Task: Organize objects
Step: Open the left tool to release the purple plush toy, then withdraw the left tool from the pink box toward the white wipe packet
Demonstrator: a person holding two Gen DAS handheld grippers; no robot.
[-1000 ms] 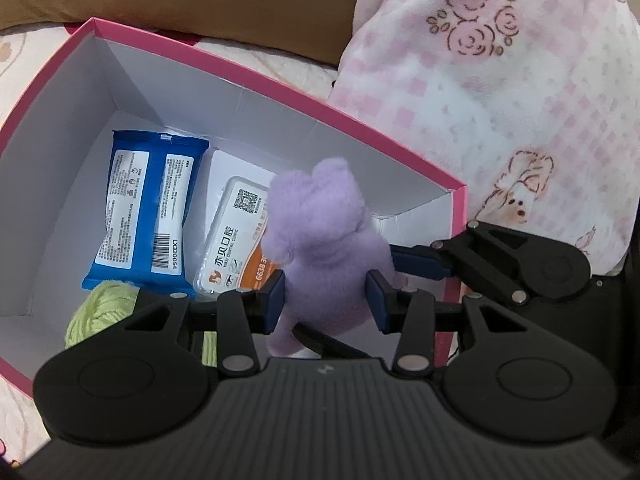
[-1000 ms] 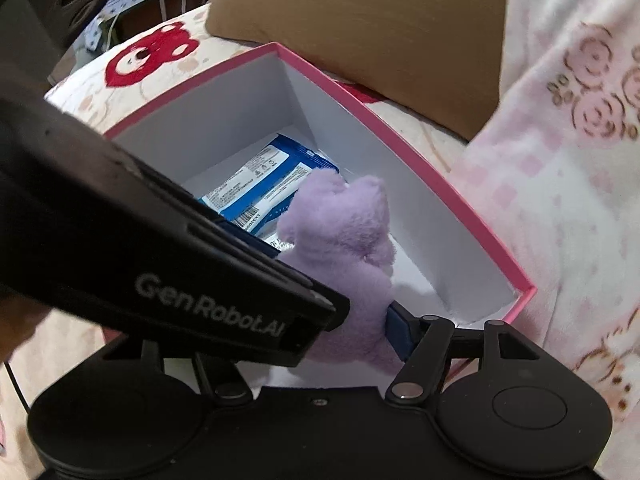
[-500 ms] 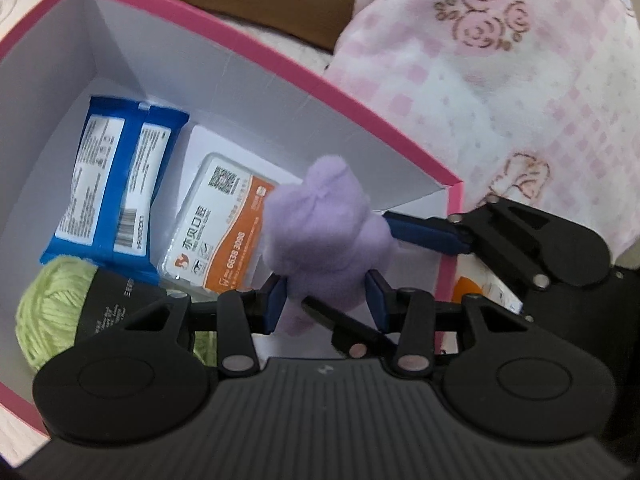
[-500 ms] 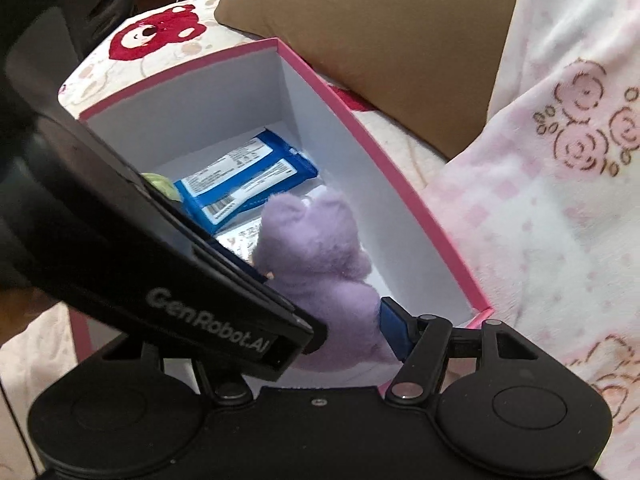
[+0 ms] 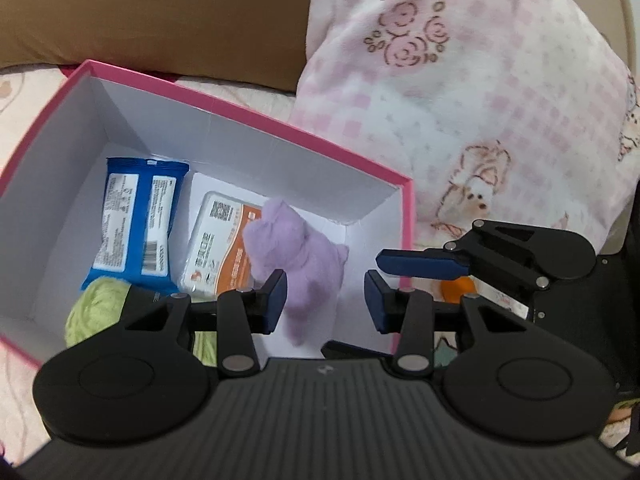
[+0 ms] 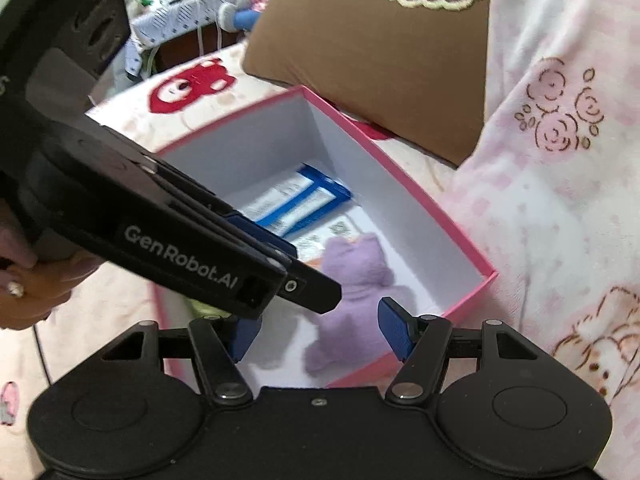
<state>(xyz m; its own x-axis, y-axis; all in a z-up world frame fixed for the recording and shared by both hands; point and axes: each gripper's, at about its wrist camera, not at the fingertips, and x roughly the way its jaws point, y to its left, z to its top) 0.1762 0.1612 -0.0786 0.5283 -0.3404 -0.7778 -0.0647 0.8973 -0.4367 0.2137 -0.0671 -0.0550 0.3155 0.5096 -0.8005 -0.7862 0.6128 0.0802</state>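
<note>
Two handheld grippers hover over an open pink box [image 5: 406,216] with white inner walls, which rests on patterned bedding. The left gripper [image 5: 326,302] has its blue-padded jaws parted with nothing between the pads. Just ahead of its left finger, a purple plush toy [image 5: 298,264] lies loose on the box floor, near the corner closest to both grippers. The right gripper [image 6: 320,330] also stands partly open and grips nothing; the same plush toy [image 6: 352,280] lies ahead of the gap between its fingers, below them and not pinched.

Further ahead of the left gripper and to its left, the box holds a white and orange packet [image 5: 218,250], partly covered by the toy, and beside that a blue wrapped pack [image 5: 136,226]. A ball of light green yarn [image 5: 96,306] sits at the near left, partly hidden behind the left finger.

Beyond the box is a brown pillow [image 6: 376,40], and to the right of both grippers a pink and white checked blanket [image 5: 472,112] printed with roses. In the right wrist view, a hand [image 6: 36,280] holds the left gripper's body at the left edge.
</note>
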